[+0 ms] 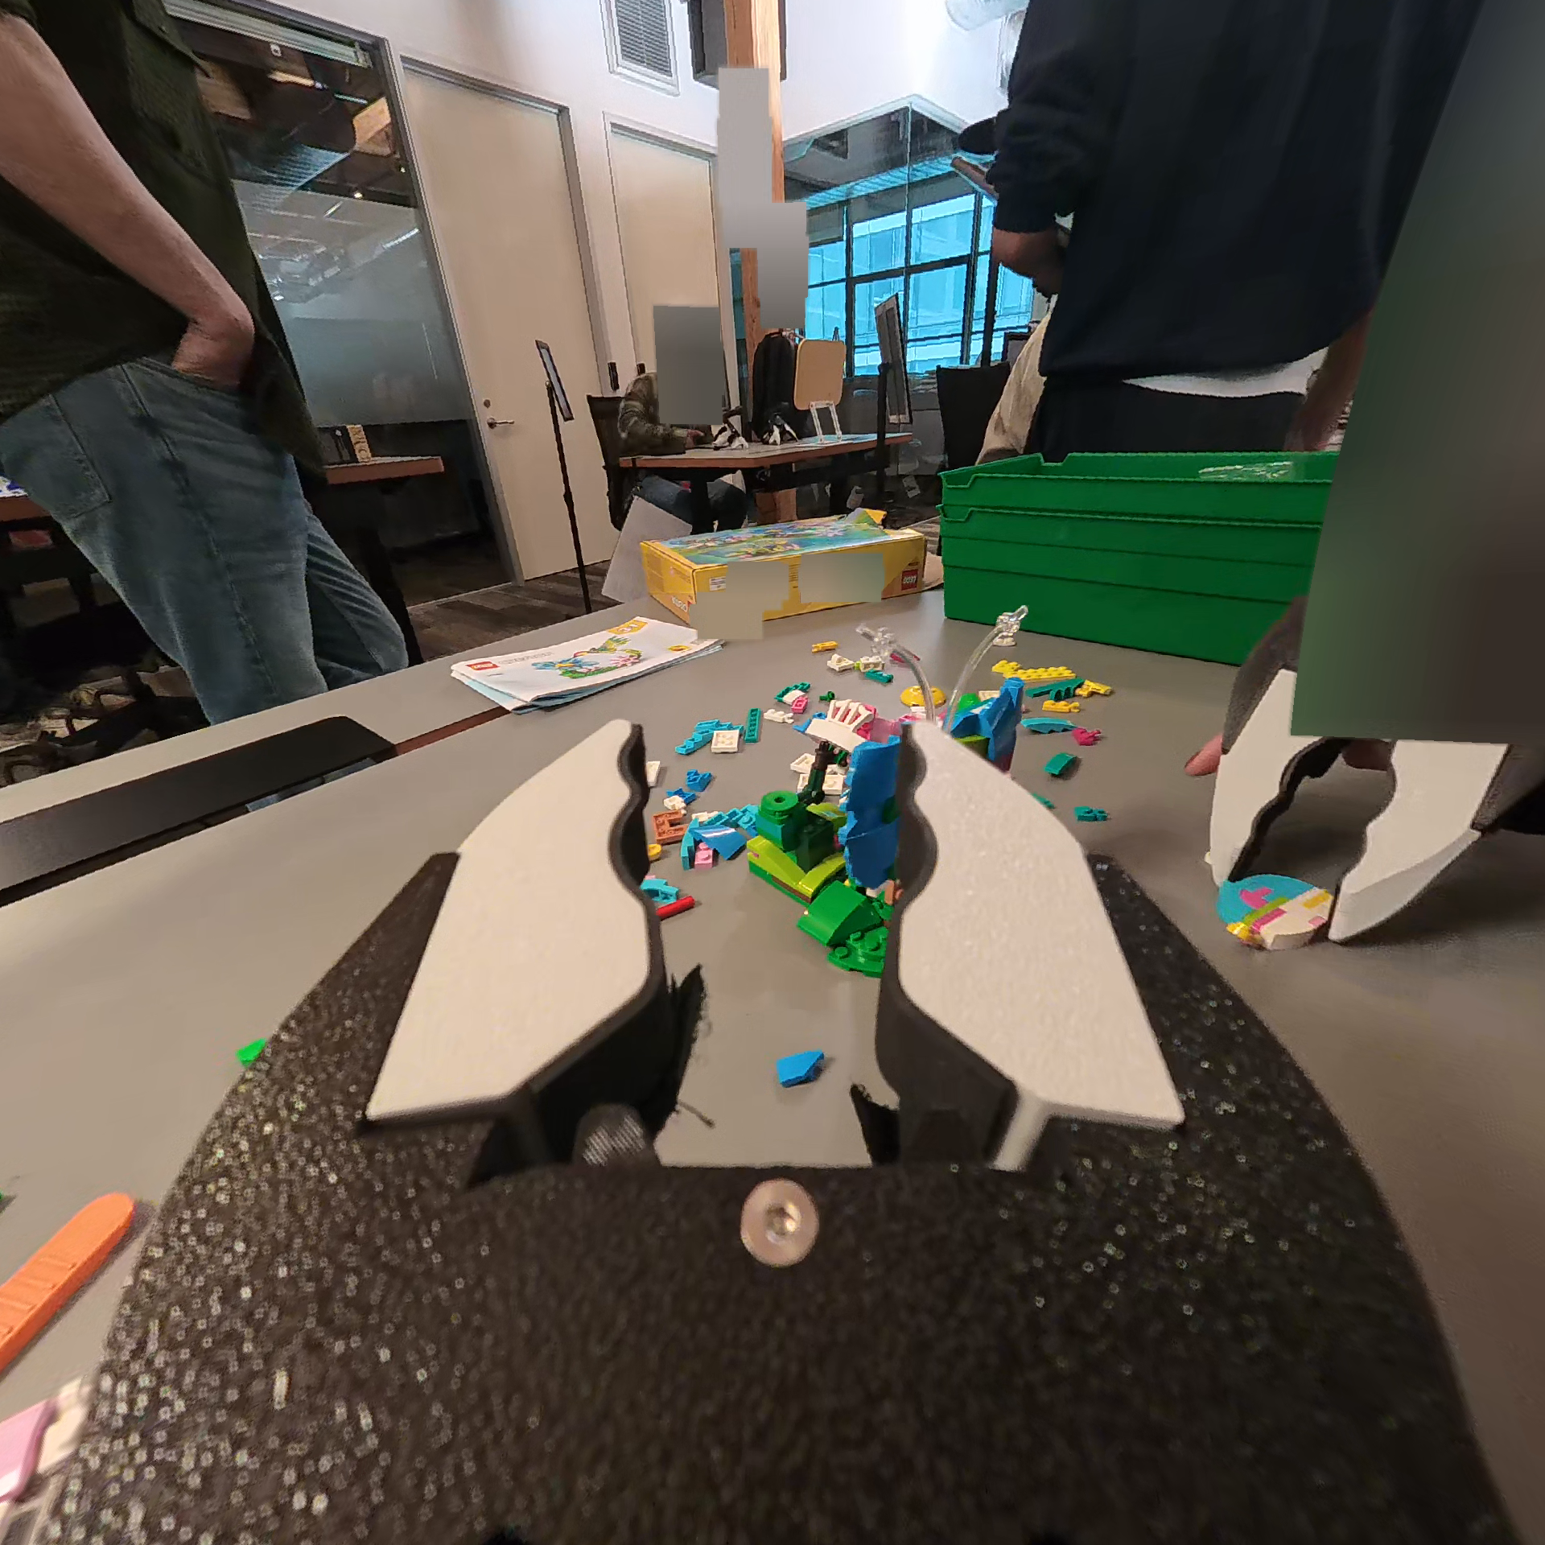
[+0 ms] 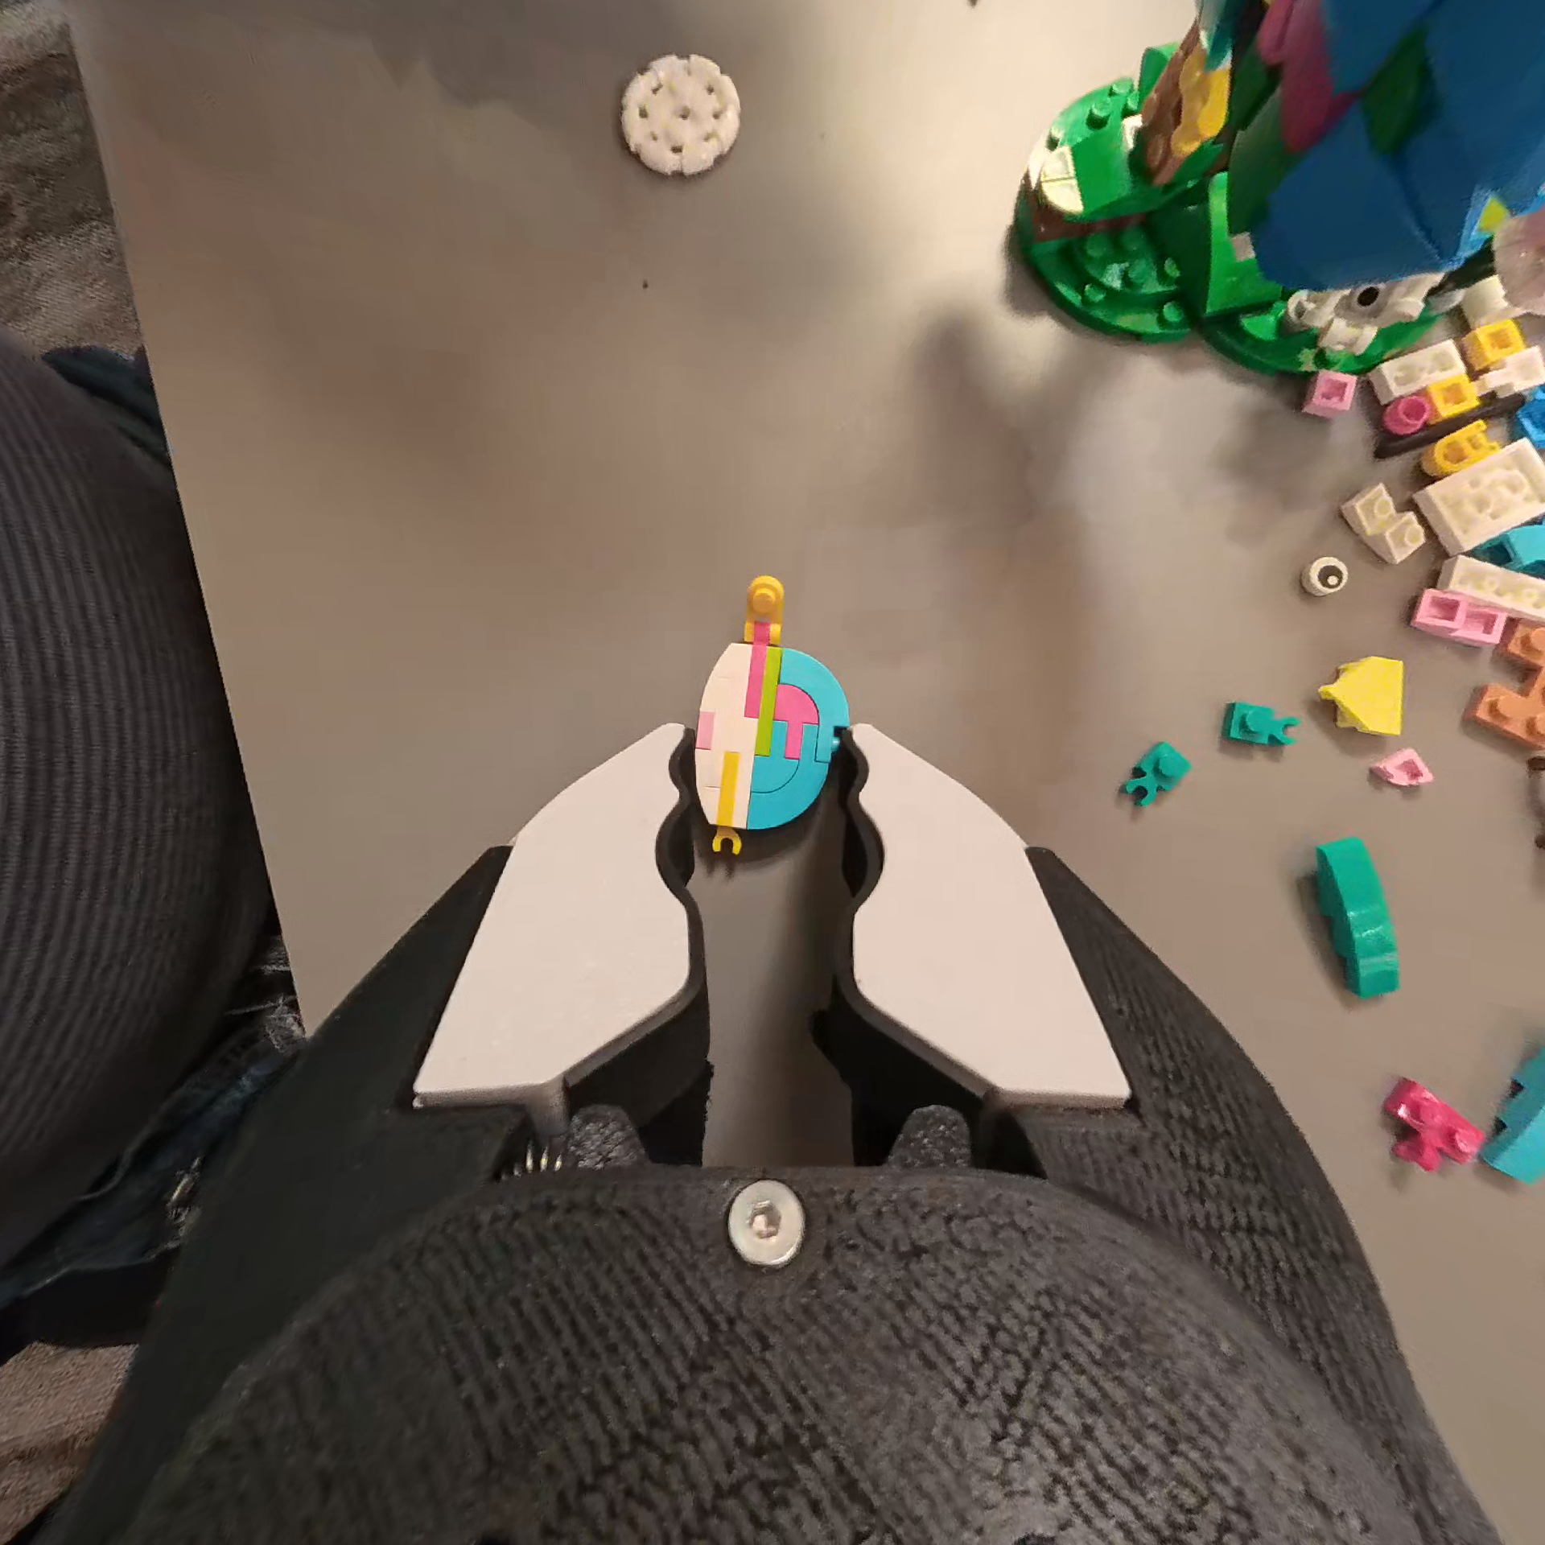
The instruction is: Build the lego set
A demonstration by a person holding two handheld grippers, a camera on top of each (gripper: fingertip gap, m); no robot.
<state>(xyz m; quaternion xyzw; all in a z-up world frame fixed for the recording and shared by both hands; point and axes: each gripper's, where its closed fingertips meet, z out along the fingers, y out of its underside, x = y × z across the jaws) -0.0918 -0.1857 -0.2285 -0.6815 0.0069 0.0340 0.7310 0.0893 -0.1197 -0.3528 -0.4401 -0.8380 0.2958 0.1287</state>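
On my far left an orange brick separator (image 1: 58,1262) lies at the grey table (image 1: 1087,1129) edge, with the instruction booklet (image 1: 585,665) farther back. My left gripper (image 1: 773,782) hovers with its 2 fingers spread, holding nothing, aimed at the half-built green-and-blue model (image 1: 836,853) standing amid loose bricks (image 1: 736,736). To the right, my right gripper (image 2: 762,736) points down at the small round wing panel (image 2: 769,736), white on 1 half and teal on the other, lying flat on the table. My fingers straddle it, touching or nearly touching both edges, but I cannot tell whether they are squeezing yet. I judge the step is picking this panel up. To do it well I should close evenly on the 2 curved edges, keep the yellow clip (image 2: 764,606) free, and lift straight so the plates do not pop apart.
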